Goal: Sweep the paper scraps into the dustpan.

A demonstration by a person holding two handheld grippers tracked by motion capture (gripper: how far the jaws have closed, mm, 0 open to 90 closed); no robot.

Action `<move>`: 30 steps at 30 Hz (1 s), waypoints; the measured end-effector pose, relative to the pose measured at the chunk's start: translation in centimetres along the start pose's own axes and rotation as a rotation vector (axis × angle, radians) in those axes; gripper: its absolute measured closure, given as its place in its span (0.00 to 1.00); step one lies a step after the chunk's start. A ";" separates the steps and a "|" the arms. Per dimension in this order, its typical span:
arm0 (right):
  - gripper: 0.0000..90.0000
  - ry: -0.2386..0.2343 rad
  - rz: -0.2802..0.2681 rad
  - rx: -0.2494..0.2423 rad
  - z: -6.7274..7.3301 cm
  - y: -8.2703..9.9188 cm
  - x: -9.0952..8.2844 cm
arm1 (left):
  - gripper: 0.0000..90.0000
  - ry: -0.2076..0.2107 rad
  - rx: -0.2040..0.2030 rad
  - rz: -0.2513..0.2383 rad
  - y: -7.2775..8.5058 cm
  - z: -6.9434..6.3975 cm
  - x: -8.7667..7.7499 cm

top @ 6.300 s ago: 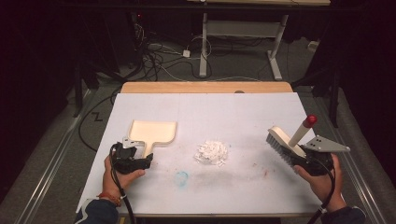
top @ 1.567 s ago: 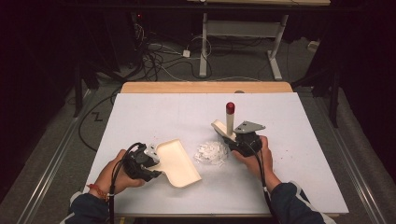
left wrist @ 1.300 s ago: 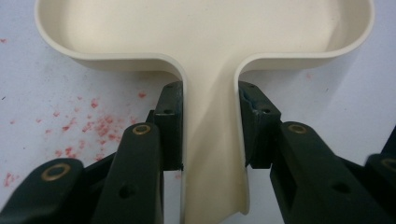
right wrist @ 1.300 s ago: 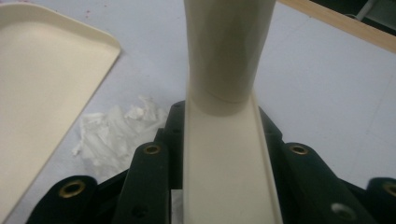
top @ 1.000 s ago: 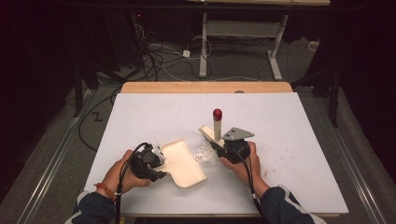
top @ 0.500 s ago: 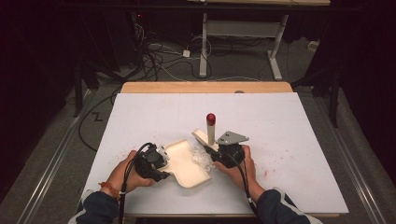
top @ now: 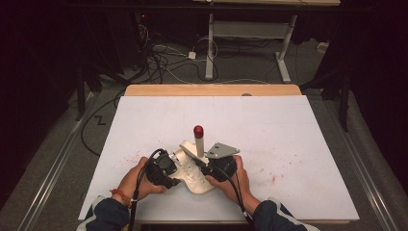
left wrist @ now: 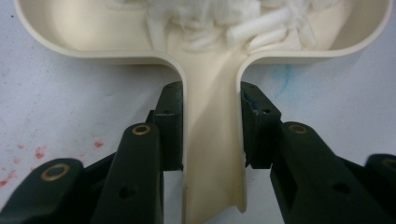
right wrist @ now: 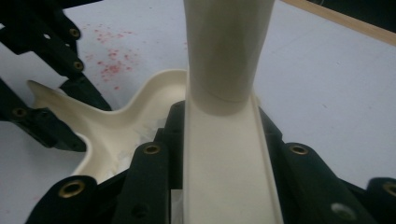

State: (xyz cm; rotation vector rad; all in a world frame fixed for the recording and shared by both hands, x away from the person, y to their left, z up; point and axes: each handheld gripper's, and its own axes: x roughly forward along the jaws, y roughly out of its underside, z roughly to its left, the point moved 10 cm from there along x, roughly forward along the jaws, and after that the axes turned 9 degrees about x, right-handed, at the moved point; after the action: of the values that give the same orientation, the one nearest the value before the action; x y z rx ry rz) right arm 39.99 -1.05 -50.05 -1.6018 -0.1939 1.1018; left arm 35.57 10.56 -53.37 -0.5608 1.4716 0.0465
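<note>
The white counter [top: 298, 144] carries a cream dustpan [left wrist: 205, 60] lying flat near its front edge, mouth toward the brush so that scraps can be pushed straight in; the left tongs [left wrist: 210, 130] are clamped on its handle to keep it from sliding. The right tongs [right wrist: 219, 154] grip the cream, red-tipped brush [top: 198, 142] by its back, over the pan. White paper scraps [left wrist: 243, 28] lie inside the pan; no brand or writing is legible anywhere.

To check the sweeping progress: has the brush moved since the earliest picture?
Yes. The brush moved leftward from the table's right edge to the dustpan.
</note>
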 end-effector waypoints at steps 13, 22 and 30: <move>0.75 -0.008 -0.062 -0.001 0.0 -2.0 -1.4 | 0.70 0.003 0.001 -0.008 0.0 0.0 0.1; 0.75 -0.009 -0.109 0.036 -1.8 -3.3 -3.3 | 0.70 0.009 0.001 -0.006 0.1 0.0 0.4; 0.75 -0.009 -0.104 0.020 -2.5 -3.6 -4.3 | 0.70 0.010 -0.001 -0.007 0.2 0.0 0.4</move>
State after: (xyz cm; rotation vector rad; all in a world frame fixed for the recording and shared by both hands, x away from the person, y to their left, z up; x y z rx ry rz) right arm 40.93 -4.20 -44.87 -1.5517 -0.2690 1.0278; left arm 35.54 10.57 -53.80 -0.5674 1.4793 0.0388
